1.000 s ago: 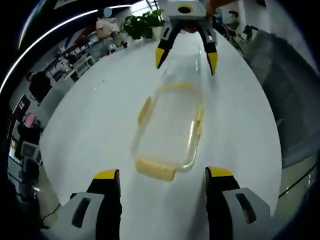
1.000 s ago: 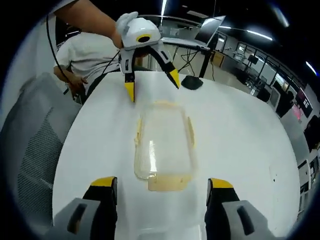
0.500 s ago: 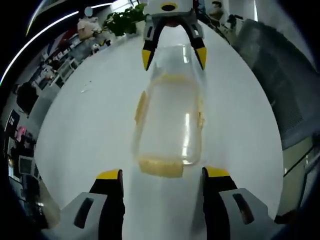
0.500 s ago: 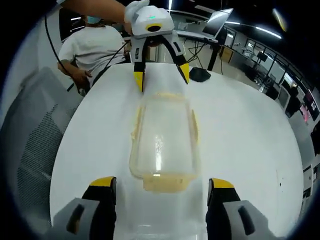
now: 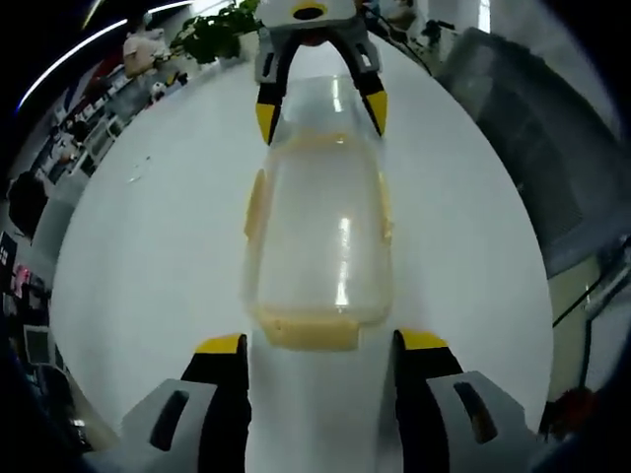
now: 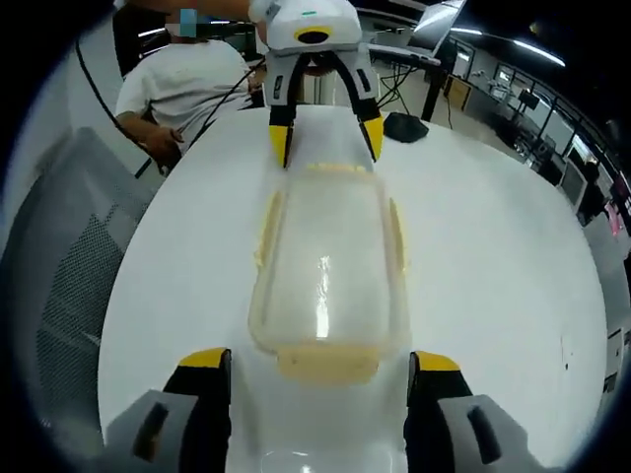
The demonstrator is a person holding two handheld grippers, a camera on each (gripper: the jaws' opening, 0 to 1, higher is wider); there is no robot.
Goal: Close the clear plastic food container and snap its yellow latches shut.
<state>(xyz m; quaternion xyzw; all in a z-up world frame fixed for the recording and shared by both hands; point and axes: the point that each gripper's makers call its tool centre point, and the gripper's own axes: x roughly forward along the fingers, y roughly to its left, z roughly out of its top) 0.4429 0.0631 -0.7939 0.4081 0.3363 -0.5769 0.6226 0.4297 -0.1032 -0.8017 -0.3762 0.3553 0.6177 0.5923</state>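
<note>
Both grippers have closed in on the container (image 5: 317, 246), left gripper (image 5: 320, 350) and right gripper (image 6: 320, 360) wide open, empty. Uneven pushing could slide it across the table (image 6: 493, 256).

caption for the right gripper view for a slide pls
Two open yellow-tipped grippers, right and left, face each other at opposite ends of a clear plastic food container with yellow latches on a white table.

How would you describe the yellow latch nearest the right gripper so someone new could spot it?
On the white round table, find the clear plastic container lying lengthwise between the two open grippers. The end latch is the wide yellow flap across its short end, near the right gripper; the side latches are narrow strips along the long edges.
</note>
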